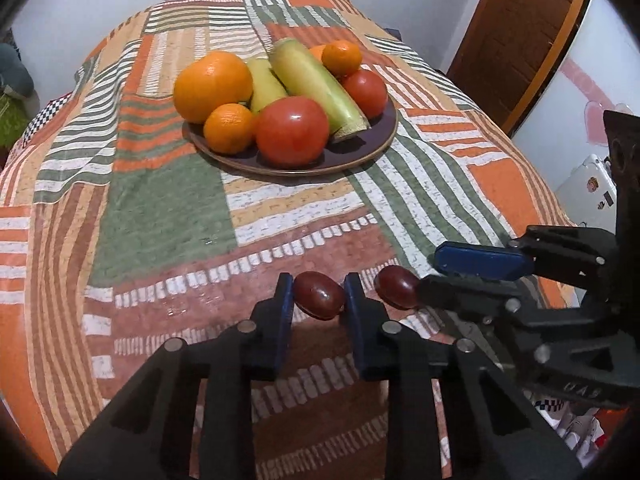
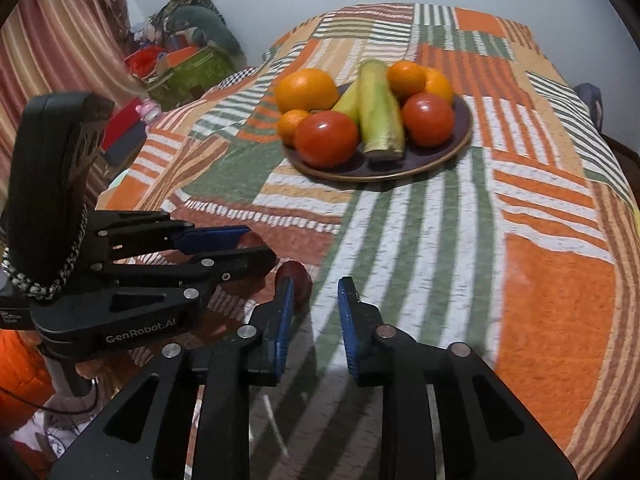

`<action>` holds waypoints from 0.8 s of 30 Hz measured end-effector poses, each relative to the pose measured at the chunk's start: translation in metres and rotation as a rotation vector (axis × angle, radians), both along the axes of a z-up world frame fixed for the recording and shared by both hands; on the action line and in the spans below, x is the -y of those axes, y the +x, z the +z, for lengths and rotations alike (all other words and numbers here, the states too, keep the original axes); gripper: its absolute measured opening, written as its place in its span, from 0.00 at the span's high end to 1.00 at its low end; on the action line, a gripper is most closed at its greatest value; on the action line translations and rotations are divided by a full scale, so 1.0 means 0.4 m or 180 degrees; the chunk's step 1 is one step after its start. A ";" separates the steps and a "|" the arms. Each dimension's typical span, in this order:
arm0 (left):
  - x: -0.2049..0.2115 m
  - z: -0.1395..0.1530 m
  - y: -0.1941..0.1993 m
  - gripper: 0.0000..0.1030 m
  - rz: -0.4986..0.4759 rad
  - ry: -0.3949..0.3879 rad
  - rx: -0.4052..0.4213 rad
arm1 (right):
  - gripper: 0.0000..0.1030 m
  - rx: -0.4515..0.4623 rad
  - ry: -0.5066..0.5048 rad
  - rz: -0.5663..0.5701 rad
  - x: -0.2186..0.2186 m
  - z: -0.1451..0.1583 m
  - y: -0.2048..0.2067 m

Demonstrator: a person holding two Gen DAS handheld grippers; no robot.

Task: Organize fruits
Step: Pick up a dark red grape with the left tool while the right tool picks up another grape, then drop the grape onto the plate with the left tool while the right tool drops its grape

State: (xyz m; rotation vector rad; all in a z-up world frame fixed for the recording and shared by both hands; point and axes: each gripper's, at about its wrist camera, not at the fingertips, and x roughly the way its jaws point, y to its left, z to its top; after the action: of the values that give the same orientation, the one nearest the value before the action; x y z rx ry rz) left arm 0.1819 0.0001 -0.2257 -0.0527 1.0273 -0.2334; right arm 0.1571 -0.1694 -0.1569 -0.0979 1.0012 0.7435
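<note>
At the near edge of the patchwork tablecloth [image 1: 168, 200], I am holding my left gripper [image 1: 319, 298] low over the cloth, and its two blue pads are pressing on either side of a dark red grape [image 1: 319, 296], clamping it between them. A second grape [image 1: 397, 287] is lying on the cloth just to the right of my left gripper's right finger, and the tip of my right gripper's lower finger is reaching up to it from the right. In the right wrist view, my right gripper [image 2: 316, 300] is standing with its fingers apart and nothing between them; that second grape [image 2: 296, 276] is sitting just outside its left finger. Farther back, near the middle of the table, the dark plate [image 1: 360, 152] is carrying the rest of the fruit: a large orange [image 1: 214, 86], a small mandarin [image 1: 229, 128], two tomatoes [image 1: 293, 129], a banana [image 1: 266, 86], a long pale green stalk [image 1: 316, 84] lying across the pile, and another mandarin [image 1: 342, 57] at the back.
</note>
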 end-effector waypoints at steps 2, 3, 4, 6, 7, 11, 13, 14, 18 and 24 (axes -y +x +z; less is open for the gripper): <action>-0.012 0.005 -0.008 0.75 0.0023 -0.0009 0.0004 | 0.72 0.0016 -0.0007 0.0042 -0.014 0.000 -0.003; -0.016 0.007 -0.012 0.75 0.0034 -0.0003 0.0010 | 0.69 0.0035 -0.0029 0.0056 -0.021 -0.002 -0.004; -0.021 0.009 -0.016 0.75 0.0051 0.0014 0.0022 | 0.66 0.0051 -0.0060 0.0068 -0.028 -0.003 -0.004; -0.032 0.015 -0.023 0.75 0.0085 0.0036 0.0049 | 0.66 0.0055 -0.0080 0.0095 -0.037 -0.005 -0.004; -0.039 0.018 -0.027 0.75 0.0105 0.0031 0.0059 | 0.66 0.0048 -0.0075 0.0106 -0.040 -0.005 -0.004; -0.055 0.020 -0.034 0.75 0.0149 0.0017 0.0072 | 0.66 0.0033 -0.0086 0.0167 -0.054 -0.011 -0.008; -0.061 0.020 -0.036 0.75 0.0168 -0.0006 0.0070 | 0.66 0.0031 -0.0126 0.0204 -0.065 -0.018 -0.008; -0.064 0.020 -0.037 0.75 0.0179 -0.0016 0.0067 | 0.66 0.0056 -0.0172 0.0212 -0.073 -0.021 -0.009; -0.071 0.017 -0.037 0.75 0.0211 -0.0025 0.0062 | 0.66 0.0110 -0.0223 0.0270 -0.096 -0.023 -0.010; -0.071 0.027 -0.028 0.75 0.0219 -0.0047 0.0091 | 0.80 0.0182 -0.0253 0.0297 -0.100 -0.018 -0.015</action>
State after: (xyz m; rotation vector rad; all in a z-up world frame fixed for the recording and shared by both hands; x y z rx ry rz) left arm 0.1706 0.0286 -0.2150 -0.0976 0.9936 -0.1788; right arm 0.1513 -0.1292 -0.1641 -0.2349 0.9768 0.7818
